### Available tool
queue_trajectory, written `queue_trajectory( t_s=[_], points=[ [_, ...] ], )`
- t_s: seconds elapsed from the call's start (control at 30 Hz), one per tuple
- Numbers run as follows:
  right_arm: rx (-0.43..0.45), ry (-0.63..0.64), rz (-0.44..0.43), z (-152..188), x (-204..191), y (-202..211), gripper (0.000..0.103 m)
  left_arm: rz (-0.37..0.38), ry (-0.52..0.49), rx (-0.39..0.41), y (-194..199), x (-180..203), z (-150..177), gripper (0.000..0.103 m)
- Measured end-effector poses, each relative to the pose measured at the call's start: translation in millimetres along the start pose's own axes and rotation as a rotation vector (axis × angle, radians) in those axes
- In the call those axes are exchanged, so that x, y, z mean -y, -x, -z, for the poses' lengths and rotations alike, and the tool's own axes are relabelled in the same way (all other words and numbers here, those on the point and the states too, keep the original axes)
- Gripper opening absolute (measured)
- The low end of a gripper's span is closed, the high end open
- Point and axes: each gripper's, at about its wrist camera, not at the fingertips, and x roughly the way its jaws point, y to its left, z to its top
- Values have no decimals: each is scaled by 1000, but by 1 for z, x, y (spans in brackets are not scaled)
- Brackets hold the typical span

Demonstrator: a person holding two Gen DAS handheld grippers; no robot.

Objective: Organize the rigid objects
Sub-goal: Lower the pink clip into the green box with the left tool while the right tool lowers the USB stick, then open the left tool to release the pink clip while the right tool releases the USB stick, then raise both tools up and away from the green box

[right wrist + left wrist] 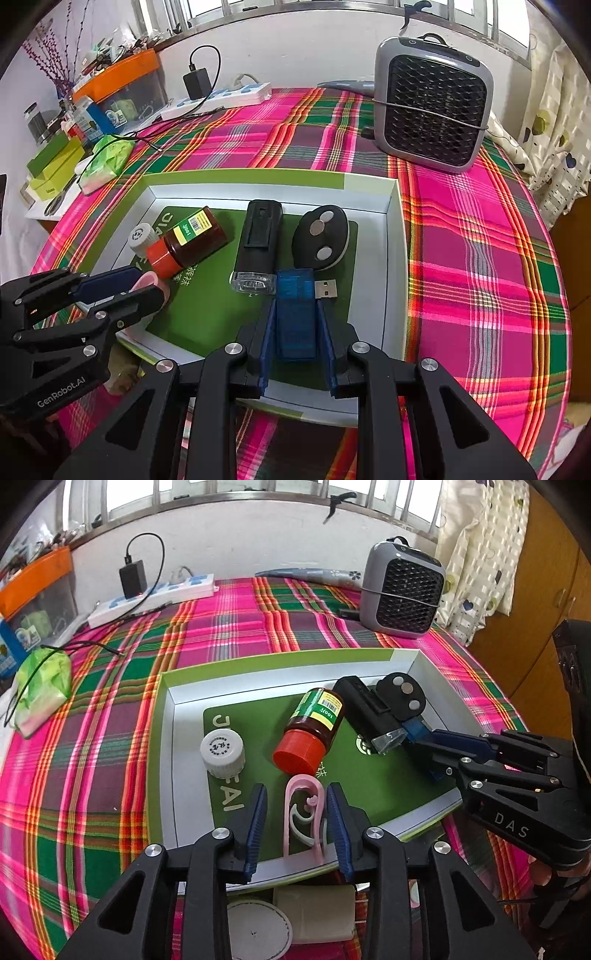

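Observation:
A shallow green-and-white box (177,738) holds a brown bottle with a red cap (314,727), a white-capped bottle (221,751), a black flashlight (369,712) and a black oval remote (402,694). My left gripper (297,788) stands open around a pink curly clip (306,812), which rests on the box floor with a gap to the left pad. My right gripper (295,306) is shut on a blue translucent USB stick (295,325), its metal plug (327,290) pointing right, low over the box beside the flashlight (258,243).
A grey fan heater (432,110) stands at the far right of the plaid cloth. A power strip with a charger (155,598) and a green tissue pack (44,686) lie at the left. A beige block (314,912) and a white disc (258,930) sit before the box.

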Motion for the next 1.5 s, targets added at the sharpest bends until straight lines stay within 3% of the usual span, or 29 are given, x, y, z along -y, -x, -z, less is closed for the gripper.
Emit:
queue_trajectory(
  t_s=[0.3,1.07,1.5],
  points=[
    [19,-13,-1,4,1,5,33,-8,-6,23,8,2,4,36],
    [105,-21,-3,15,-10,37,34,-30,-4,74,32,5,12,37],
    [143,-26,-26,28,-11,56,34,-26,56,119,61,-14,23,37]
  ],
)
